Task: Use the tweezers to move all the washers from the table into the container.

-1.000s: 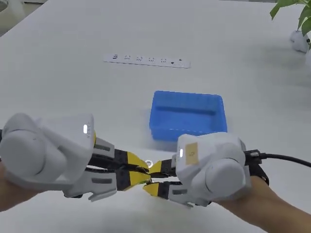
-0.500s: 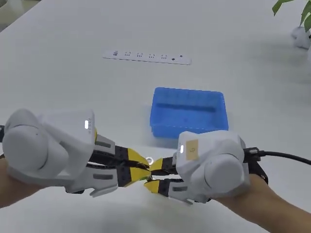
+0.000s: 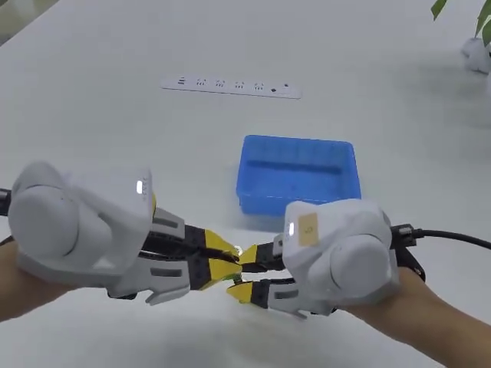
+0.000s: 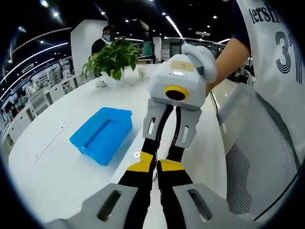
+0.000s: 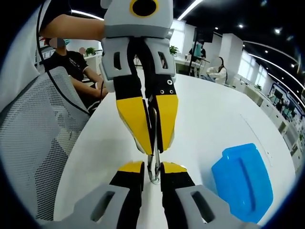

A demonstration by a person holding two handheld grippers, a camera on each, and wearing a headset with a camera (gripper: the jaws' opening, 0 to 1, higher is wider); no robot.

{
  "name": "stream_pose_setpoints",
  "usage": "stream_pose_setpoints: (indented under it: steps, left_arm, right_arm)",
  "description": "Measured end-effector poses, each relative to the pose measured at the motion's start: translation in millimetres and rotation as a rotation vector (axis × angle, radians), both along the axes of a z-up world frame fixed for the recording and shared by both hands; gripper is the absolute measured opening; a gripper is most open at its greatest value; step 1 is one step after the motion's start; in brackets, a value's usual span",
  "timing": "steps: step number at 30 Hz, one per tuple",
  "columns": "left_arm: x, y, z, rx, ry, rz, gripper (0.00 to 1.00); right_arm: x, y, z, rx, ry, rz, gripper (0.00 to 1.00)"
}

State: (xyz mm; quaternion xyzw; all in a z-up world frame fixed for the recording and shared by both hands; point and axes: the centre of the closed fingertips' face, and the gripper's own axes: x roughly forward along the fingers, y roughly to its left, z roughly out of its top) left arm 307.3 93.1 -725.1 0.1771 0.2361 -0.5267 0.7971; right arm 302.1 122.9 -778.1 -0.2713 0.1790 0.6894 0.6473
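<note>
Right gripper tip to tip with left gripper: left jaws pressed tight on the tweezers, right jaws narrowly around their end, grip impossible to tell. Just beside both tips, on the table, one washer. Beyond it, apart, the blue container.

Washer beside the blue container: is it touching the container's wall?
Apart. The left gripper view shows the washer lying flat on the table, with a strip of bare white surface between it and the blue container.
</note>
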Motion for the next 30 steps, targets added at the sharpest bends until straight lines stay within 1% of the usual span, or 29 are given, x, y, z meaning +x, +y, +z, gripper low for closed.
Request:
stream_pose_setpoints:
  steps: [2,3,4,6,9,14,15,16,18,19,20,24,26,30]
  left_arm:
    - [1.4,0.6,-0.2,-0.002,0.002,0.001,0.08]
    - [1.6,0.9,-0.4,-0.006,0.01,0.003,0.08]
    - [2.4,2.2,-0.7,-0.004,0.01,0.004,0.08]
    - [2.0,4.2,-1.4,-0.007,0.026,0.006,0.08]
    - [-0.1,4.9,-2.3,-0.005,0.035,0.002,0.08]
    - [-3.1,5.2,-2.9,-0.006,0.045,0.003,0.08]
    - [-3.7,5.9,-2.8,-0.021,0.056,0.012,0.08]
    - [-3.5,6.9,-3.3,-0.023,0.056,0.016,0.08]
    - [-4.1,8.8,-4.7,-0.012,0.056,0.013,0.08]
    - [-4.7,9.5,-4.3,-0.009,0.055,0.009,0.08]
    - [-5.3,9.0,-3.1,-0.011,0.057,0.008,0.08]
    - [-6.3,4.7,5.9,-0.016,0.044,-0.011,0.08]
    - [-5.9,2.6,10.3,-0.021,0.033,-0.018,0.08]
    - [-3.6,-0.3,19.7,-0.021,-0.001,-0.035,0.07]
  right_arm:
    - [1.7,0.0,-0.7,-0.005,-0.009,-0.002,0.12]
    - [2.5,0.0,-1.2,-0.007,-0.01,-0.003,0.11]
    - [2.8,0.5,-1.7,-0.008,0.002,-0.013,0.11]
    - [2.0,1.0,-1.7,-0.007,0.003,-0.01,0.11]
    - [1.0,1.8,-2.0,-0.01,0.004,0.0,0.11]
    - [-0.8,2.2,-2.3,-0.012,-0.009,0.011,0.1]
    - [-1.4,2.1,-2.1,-0.013,-0.019,0.015,0.1]
    - [-1.8,2.0,-2.1,-0.017,-0.027,0.017,0.1]
    - [-2.3,-0.7,-2.7,-0.03,-0.042,0.019,0.1]
    - [-2.3,-1.4,-2.1,-0.028,-0.04,0.017,0.1]
    - [-3.2,-1.8,0.0,-0.018,-0.02,0.008,0.1]
    - [-3.9,-2.8,6.9,-0.004,-0.002,-0.009,0.1]
    - [-3.5,-3.5,10.9,0.004,-0.006,-0.019,0.1]
    - [0.6,-6.8,20.4,0.015,-0.017,-0.032,0.1]
